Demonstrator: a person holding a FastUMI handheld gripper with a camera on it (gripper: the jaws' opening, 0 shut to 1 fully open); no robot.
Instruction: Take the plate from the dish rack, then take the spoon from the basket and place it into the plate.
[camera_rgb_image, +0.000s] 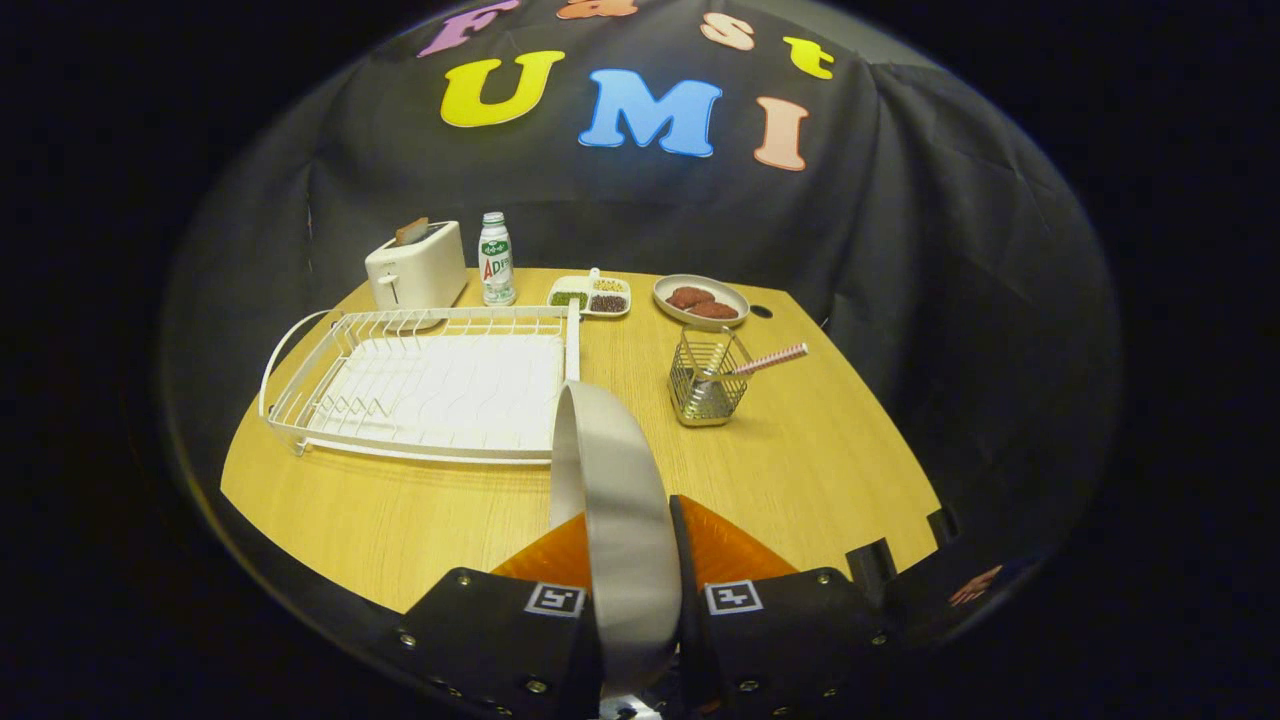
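The tongs (628, 560) pinch the plate (610, 490) on edge, clear of the dish rack (420, 385) at ten o'clock, so setting it flat on the surface (820, 450) seems next, before fetching the spoon (765, 362) from the basket (708, 378) at one o'clock.

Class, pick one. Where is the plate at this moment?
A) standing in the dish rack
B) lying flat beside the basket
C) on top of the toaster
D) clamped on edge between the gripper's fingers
D: the plate stands on edge between both fingers of the gripper, in front of the dish rack.
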